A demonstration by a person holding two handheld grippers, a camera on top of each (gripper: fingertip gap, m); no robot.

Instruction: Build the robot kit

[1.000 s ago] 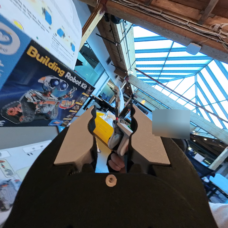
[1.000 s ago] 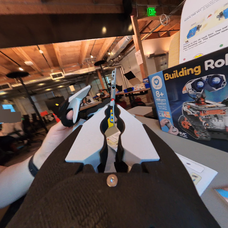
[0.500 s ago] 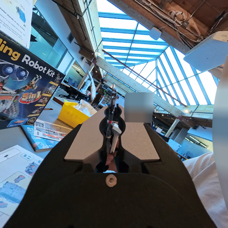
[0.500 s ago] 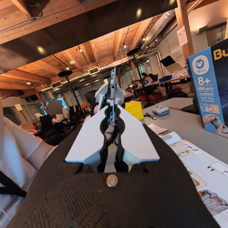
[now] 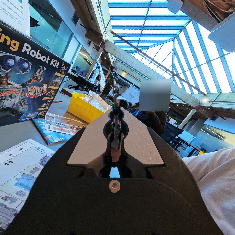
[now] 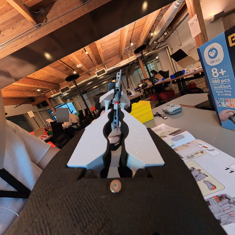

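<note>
On the left of the left wrist view a dark blue robot kit box (image 5: 25,81) stands on the grey bench (image 5: 16,132), with an open instruction sheet (image 5: 19,164) before it, a booklet (image 5: 59,125) beside, and a yellow bin (image 5: 83,108) holding clear bags farther back. At centre the left claw (image 5: 116,111) is closed on a slim grey perforated beam (image 5: 116,96) with a red pin, which rises edge-on past its tips. In the right wrist view the right claw (image 6: 116,110) also pinches that grey perforated beam (image 6: 117,91), so both claws grip one part held up above the bench, the other claw facing it just behind. To my judgement, doing this well means keeping both grips firm and aligned, never twisting against each other, since the thin beam could slip or pivot.
</note>
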